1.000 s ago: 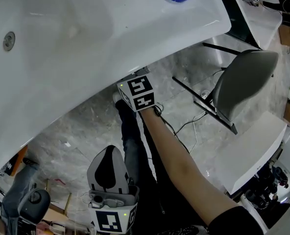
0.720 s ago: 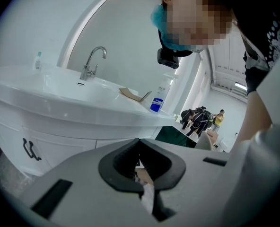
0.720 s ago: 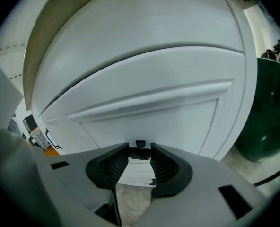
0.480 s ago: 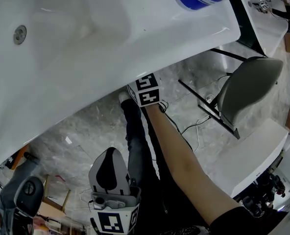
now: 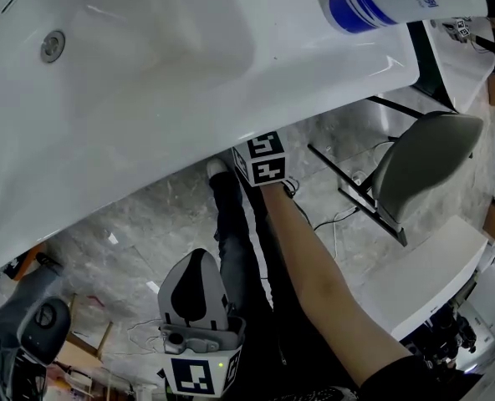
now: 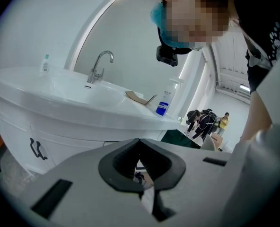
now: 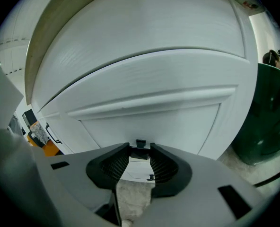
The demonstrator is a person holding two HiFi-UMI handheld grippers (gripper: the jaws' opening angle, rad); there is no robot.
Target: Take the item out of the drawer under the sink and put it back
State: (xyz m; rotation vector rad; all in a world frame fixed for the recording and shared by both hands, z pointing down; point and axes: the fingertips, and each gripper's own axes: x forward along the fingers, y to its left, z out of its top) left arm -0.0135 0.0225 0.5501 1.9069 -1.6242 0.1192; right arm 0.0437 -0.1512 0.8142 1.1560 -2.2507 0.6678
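Observation:
The white sink fills the top of the head view, and the cabinet below it is hidden there. In the right gripper view a white drawer front faces me. My right gripper has its pads narrowly apart, closed on a small black drawer handle at their tips. Its marker cube shows just under the sink rim, while its jaws are hidden in that view. My left gripper hangs low near the person's legs, shut and empty. No item from the drawer is in sight.
A blue-and-white bottle stands on the sink's right end, with a tap at the back. A grey chair and black frame stand to the right on the marble floor. Another black handle sits on the cabinet's left. People stand far off.
The head view has shifted, bringing more of the bottle into sight. The right gripper's cube has moved slightly further under the sink rim. The left gripper has stayed low.

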